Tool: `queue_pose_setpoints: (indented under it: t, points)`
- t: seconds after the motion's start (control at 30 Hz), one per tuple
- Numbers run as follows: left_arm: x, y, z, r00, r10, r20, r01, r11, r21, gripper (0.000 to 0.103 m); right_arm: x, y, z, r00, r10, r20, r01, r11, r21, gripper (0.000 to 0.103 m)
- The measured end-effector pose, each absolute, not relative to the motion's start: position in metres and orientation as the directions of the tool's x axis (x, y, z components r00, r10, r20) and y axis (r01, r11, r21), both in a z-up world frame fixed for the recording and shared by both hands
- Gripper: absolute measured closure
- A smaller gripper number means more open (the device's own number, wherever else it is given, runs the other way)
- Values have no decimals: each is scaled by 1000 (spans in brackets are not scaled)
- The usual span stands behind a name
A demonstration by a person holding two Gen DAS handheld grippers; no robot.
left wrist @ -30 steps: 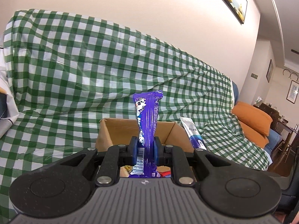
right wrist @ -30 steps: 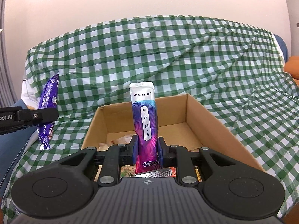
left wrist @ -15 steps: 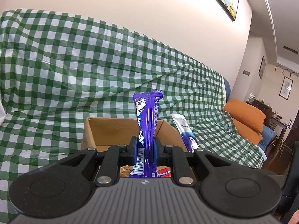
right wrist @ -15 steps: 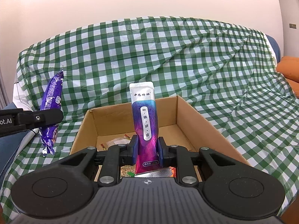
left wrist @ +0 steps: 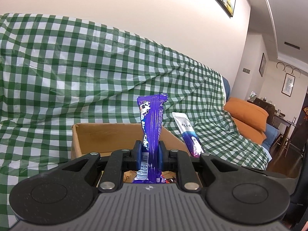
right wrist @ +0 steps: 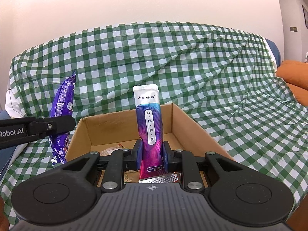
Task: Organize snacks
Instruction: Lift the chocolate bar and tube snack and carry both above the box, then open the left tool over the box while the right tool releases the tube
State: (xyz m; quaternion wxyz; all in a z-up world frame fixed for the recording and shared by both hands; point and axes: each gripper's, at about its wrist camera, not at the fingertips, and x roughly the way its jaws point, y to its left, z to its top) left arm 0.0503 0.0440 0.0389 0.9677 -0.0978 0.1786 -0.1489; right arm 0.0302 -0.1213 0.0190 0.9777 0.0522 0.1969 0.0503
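- Left gripper: clamped low on a purple snack bar, held upright with its long axis vertical and top seal uppermost.
- Seen from the right wrist, at the left rim of the cardboard box, beside the opening rather than above it.
- Cardboard box: open-topped, on a green checked cloth; a few wrappers on its floor, too hidden to name.
- Right gripper: clamped near the foot of a white-and-magenta sachet, likewise upright, lined up with the box's middle.
- Judged relation: box ahead of and below both sets of fingers; right hand better centred, left needing a sideways shift inward before release.
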Motion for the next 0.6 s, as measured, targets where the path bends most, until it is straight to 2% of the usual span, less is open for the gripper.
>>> queue_pose_setpoints:
  t: [0.23, 0.6]
  points:
    - [55, 37, 37, 889, -335, -313, 268, 933, -238, 85, 28, -124, 21, 931, 98, -352, -57, 990, 125, 81]
    - [62, 33, 34, 881, -341, -326, 270, 931, -245, 84, 30, -127, 19, 929, 87, -360, -46, 992, 121, 81]
